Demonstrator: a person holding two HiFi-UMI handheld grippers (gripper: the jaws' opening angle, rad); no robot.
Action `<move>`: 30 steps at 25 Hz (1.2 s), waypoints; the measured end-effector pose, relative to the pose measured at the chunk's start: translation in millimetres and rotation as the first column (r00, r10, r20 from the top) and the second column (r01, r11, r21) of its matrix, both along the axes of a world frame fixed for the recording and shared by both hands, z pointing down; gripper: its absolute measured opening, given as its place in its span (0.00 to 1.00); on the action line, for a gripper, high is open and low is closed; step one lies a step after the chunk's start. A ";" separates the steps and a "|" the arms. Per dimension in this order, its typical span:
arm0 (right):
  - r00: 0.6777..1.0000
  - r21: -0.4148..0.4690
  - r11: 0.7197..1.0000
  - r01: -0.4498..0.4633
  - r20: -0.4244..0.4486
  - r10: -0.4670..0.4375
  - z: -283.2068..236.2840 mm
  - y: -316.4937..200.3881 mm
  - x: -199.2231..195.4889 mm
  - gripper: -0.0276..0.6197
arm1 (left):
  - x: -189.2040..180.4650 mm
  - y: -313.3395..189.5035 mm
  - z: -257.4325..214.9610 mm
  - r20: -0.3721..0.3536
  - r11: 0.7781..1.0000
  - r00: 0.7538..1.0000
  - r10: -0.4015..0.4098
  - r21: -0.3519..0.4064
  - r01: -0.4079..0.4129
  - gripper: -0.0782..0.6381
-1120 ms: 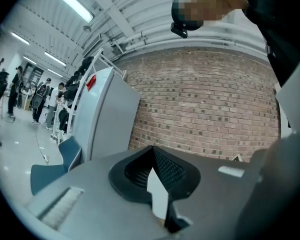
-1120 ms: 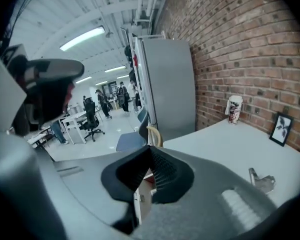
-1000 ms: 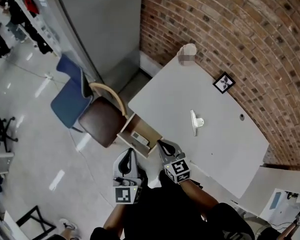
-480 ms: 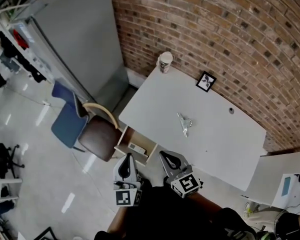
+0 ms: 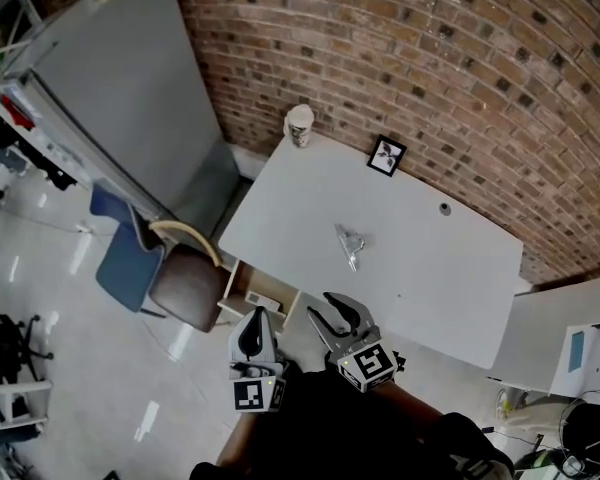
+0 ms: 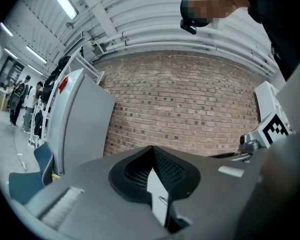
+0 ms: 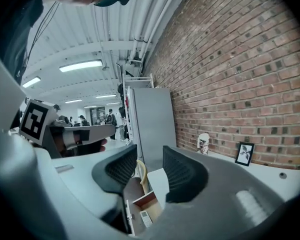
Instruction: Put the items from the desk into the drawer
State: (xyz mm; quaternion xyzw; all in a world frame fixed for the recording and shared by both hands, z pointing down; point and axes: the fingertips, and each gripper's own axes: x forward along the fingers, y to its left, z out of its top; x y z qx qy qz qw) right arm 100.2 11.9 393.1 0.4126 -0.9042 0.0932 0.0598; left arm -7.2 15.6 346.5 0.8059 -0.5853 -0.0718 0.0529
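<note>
inside the open drawer (image 7: 146, 199) lies a small device (image 7: 145, 219).

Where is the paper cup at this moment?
Head view: the paper cup stands on the white desk's far-left corner by the brick wall, left of the small picture frame.
</note>
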 end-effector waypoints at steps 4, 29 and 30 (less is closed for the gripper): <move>0.999 -0.011 0.999 -0.037 0.000 0.037 2.7 -7.1 26.4 0.31 | 18.4 -3.2 3.9 0.016 1.000 1.000 0.017 -0.027 -0.016 0.14; 0.986 -0.209 0.964 -0.166 -0.014 0.166 71.3 -81.2 196.0 0.31 | 158.5 -51.9 1.1 0.030 0.997 0.997 0.071 -0.021 -0.071 0.14; 0.985 -0.216 0.961 -0.171 -0.020 0.171 75.4 -85.8 198.0 0.31 | 160.8 -58.3 2.7 0.032 0.997 0.996 0.079 -0.021 -0.078 0.14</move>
